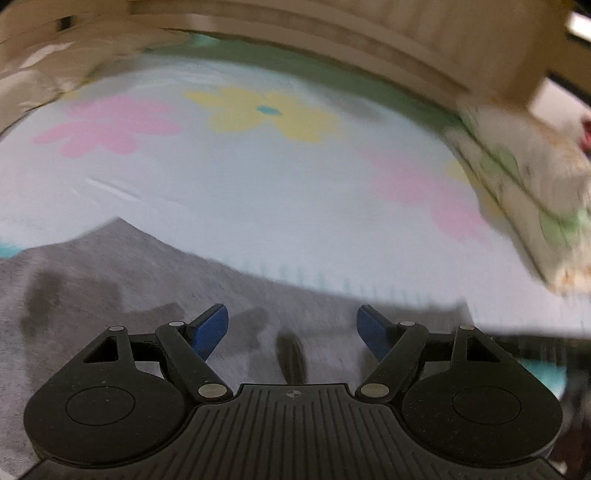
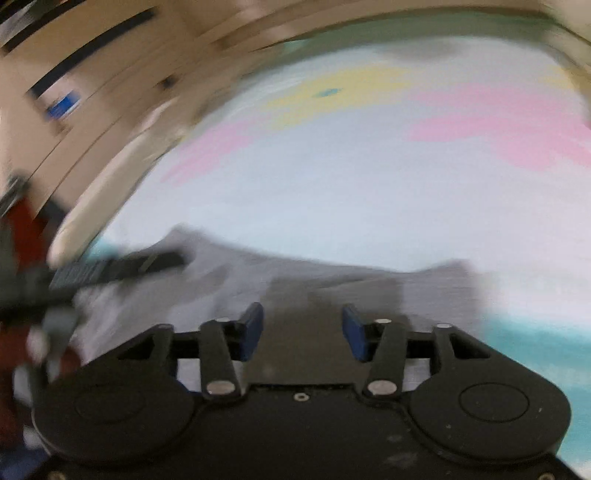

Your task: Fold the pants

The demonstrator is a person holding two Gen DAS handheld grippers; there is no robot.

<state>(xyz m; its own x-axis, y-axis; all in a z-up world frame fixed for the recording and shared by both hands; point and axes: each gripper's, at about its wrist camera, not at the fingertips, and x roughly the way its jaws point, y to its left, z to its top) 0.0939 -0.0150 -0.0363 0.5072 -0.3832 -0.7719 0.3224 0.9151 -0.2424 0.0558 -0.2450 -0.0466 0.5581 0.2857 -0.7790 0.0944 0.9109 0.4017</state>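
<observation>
Grey pants lie flat on a pale blue bedsheet printed with pink and yellow flowers. My left gripper hovers over the cloth near its upper edge, blue pads wide apart and nothing between them. In the right wrist view, the same grey pants spread under my right gripper. Its jaws stand a little apart, and only the cloth below shows in the gap. That view is heavily blurred. The left gripper's black body shows as a dark streak over the pants at the left.
A wooden headboard runs along the far side of the bed. A folded floral quilt or pillow lies on the right of the sheet. Blurred wooden furniture stands beyond the bed's left edge.
</observation>
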